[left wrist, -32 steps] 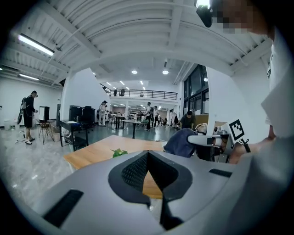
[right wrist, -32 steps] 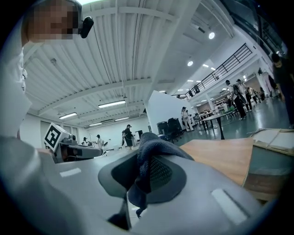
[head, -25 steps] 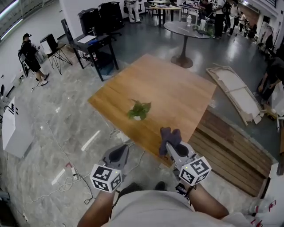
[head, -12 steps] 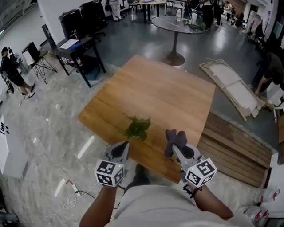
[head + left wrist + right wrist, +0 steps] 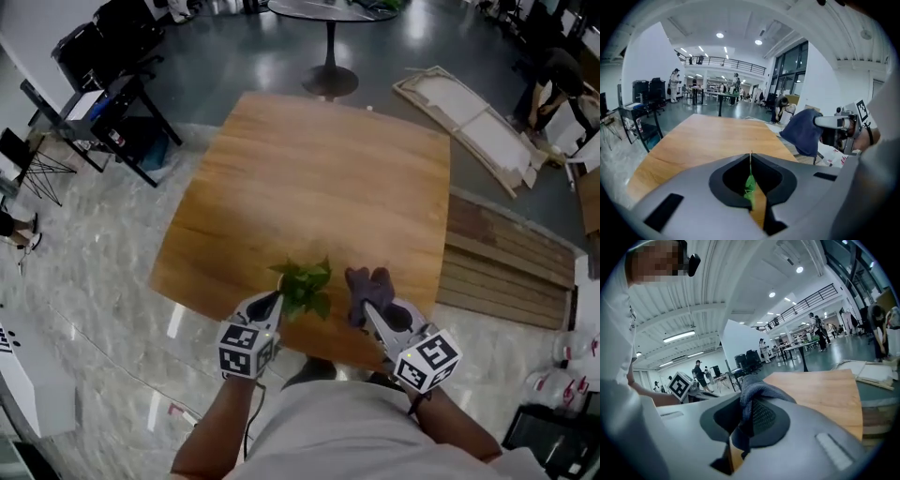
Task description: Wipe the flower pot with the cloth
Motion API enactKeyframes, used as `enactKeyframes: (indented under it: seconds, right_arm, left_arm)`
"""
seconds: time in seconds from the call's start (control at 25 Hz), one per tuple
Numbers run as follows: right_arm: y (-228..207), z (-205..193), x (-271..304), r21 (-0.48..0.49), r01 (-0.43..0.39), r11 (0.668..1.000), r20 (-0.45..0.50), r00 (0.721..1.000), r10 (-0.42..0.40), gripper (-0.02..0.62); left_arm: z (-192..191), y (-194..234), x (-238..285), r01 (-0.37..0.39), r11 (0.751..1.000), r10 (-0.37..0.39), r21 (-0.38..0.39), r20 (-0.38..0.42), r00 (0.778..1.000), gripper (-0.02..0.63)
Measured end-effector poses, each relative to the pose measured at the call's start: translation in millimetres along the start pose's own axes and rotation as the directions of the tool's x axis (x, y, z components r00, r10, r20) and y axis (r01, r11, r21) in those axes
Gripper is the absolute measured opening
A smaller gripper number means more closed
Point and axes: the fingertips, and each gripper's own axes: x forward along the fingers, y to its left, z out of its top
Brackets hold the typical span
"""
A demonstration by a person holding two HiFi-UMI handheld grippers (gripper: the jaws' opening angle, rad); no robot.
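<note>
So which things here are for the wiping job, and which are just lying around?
For the job:
the blue-grey cloth, pinched in the right gripper;
the green plant, its pot hidden under the leaves;
the left gripper, jaws together, beside the plant;
the wooden table.

Just lying about:
the white panel on the floor;
the wooden planks;
the round table;
the black desk.

My left gripper (image 5: 268,304) is held forward at near left, fingers closed with the tips meeting. A green leaf (image 5: 749,183) shows in the slit; whether it is pinched cannot be told. My right gripper (image 5: 368,317), at near right, has its fingers clamped on the cloth (image 5: 367,287). Both forearms extend ahead, roughly parallel.
</note>
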Motion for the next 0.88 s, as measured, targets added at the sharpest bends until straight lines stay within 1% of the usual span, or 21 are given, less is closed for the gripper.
enactKeyframes:
  seconds: [0.12,0.24,0.32,0.4,0.52,0.64,0.76,0.88]
  right_arm:
    - [-11,-12,11,0.031,0.053,0.998,-0.018,0.998,-0.052,0.032]
    - [-20,-24,14,0.060,0.109,0.992,-0.034,0.994,-0.107,0.032]
    - [-29,-31,13,0.076,0.140,0.987,-0.046,0.990,-0.136,0.032]
    - [-39,-38,11,0.094,0.166,0.982,-0.057,0.985,-0.161,0.032]
    - [-51,-47,11,0.117,0.202,0.972,-0.069,0.978,-0.195,0.032]
    - [-57,-59,17,0.145,0.229,0.963,-0.077,0.972,-0.220,0.032]
    - [-67,-71,17,0.170,0.234,0.957,-0.097,0.971,-0.220,0.032]
    - [-73,-80,16,0.189,0.237,0.953,-0.112,0.969,-0.219,0.032]
  left_arm:
    - [-17,22,37,0.044,0.999,-0.041,0.024,-0.094,0.995,0.009]
    - [-39,46,69,0.072,0.996,-0.060,0.054,-0.187,0.981,0.009]
    - [-51,58,87,0.080,0.994,-0.062,0.067,-0.239,0.969,0.023]
    - [-61,66,101,0.085,0.993,-0.059,0.079,-0.283,0.957,0.058]
    - [-76,75,120,0.093,0.991,-0.056,0.092,-0.340,0.939,0.060]
    - [-91,82,136,0.115,0.991,-0.080,0.072,-0.376,0.923,0.063]
    - [-103,79,156,0.129,0.991,-0.100,0.046,-0.407,0.908,0.064]
    - [-109,74,172,0.135,0.991,-0.124,-0.003,-0.427,0.896,0.062]
